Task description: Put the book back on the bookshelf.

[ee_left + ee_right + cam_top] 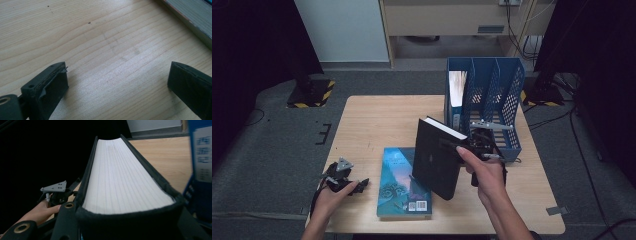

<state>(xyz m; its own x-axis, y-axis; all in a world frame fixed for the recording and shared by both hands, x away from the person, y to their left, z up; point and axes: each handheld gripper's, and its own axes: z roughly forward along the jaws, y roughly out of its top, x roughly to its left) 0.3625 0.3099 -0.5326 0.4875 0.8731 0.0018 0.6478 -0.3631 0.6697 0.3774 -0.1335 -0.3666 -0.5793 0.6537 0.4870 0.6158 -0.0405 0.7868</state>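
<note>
From above, the right gripper (464,145) is clamped on a black book (438,157), holding it upright and tilted above the table (372,120), just left of the blue file rack (492,105) at the far right. A teal book (404,182) lies flat on the table beneath it, near the front edge. The left gripper (357,185) rests low at the near left corner, well apart from both books.

Along the left gripper's own jaws, the two pads stand wide apart with only bare wood between them; the page edge of the teal book (197,17) runs across the far right corner.

Along the right gripper's jaws, the black book (125,187) sits squeezed between them, its white page block facing up. The file rack (200,170) stands at the right, and the left gripper (57,192) shows farther off at the left.
</note>
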